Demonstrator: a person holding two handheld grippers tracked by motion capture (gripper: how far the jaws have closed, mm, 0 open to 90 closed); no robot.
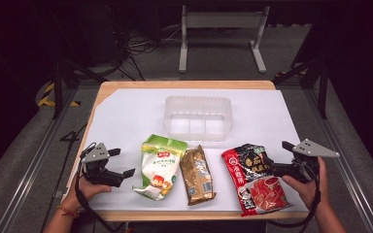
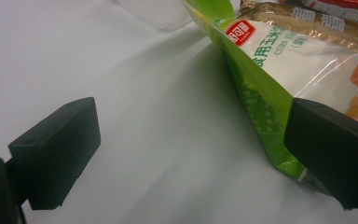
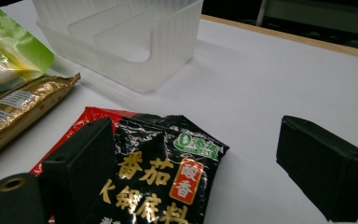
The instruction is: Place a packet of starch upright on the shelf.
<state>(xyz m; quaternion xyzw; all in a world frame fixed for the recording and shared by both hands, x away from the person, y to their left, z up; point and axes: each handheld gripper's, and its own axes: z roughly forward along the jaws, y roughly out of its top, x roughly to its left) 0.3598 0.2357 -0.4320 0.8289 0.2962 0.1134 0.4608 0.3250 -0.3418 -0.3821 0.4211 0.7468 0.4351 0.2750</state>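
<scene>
Both grippers wide, each beside a soft packet.
Left gripper (image 1: 124,163) flanks the green bag (image 1: 159,166) at 7 o'clock of the bin (image 1: 197,117); right gripper (image 1: 278,157) nears the red pouch (image 1: 257,178) at 5. Both look light, slick, crinkly; pinch a sealed edge.

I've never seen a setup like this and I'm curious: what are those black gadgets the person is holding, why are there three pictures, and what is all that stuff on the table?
A person sits at a table with a hand-held two-jaw clamp in each hand: the left gripper and the right gripper. The high view looks down from above. The other two pictures come from small cameras riding on each gripper, looking along its black jaws. On the white surface lie a green and white pouch, a gold packet and a red and black sachet, with a clear plastic bin behind them. Both grippers are open and hold nothing.
</scene>
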